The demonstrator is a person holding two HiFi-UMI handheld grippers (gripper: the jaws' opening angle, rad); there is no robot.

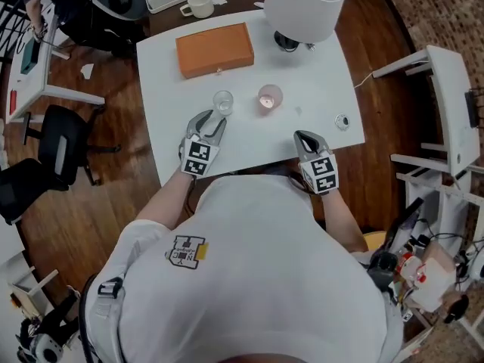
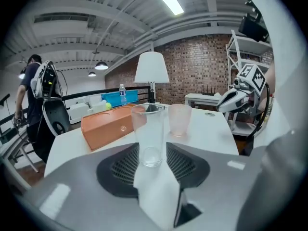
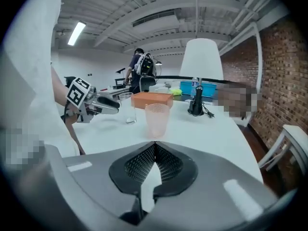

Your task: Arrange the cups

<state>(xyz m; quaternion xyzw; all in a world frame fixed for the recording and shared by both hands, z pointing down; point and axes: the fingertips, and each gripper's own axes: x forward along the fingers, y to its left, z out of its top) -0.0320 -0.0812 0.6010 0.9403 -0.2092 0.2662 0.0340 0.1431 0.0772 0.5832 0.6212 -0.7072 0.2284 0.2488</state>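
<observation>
Left gripper view: parted left claw (image 2: 152, 154) faces clear cup (image 2: 150, 124)

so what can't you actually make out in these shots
- Small round thing by the table's right edge, head view: too small to identify.
- Lamp base, head view: mostly hidden under its shade.
- Whether the left gripper touches the clear cup, left gripper view: the base sits right in the jaw gap, contact unclear.
- Table's near edge, head view: partly covered by the person's torso.
</observation>
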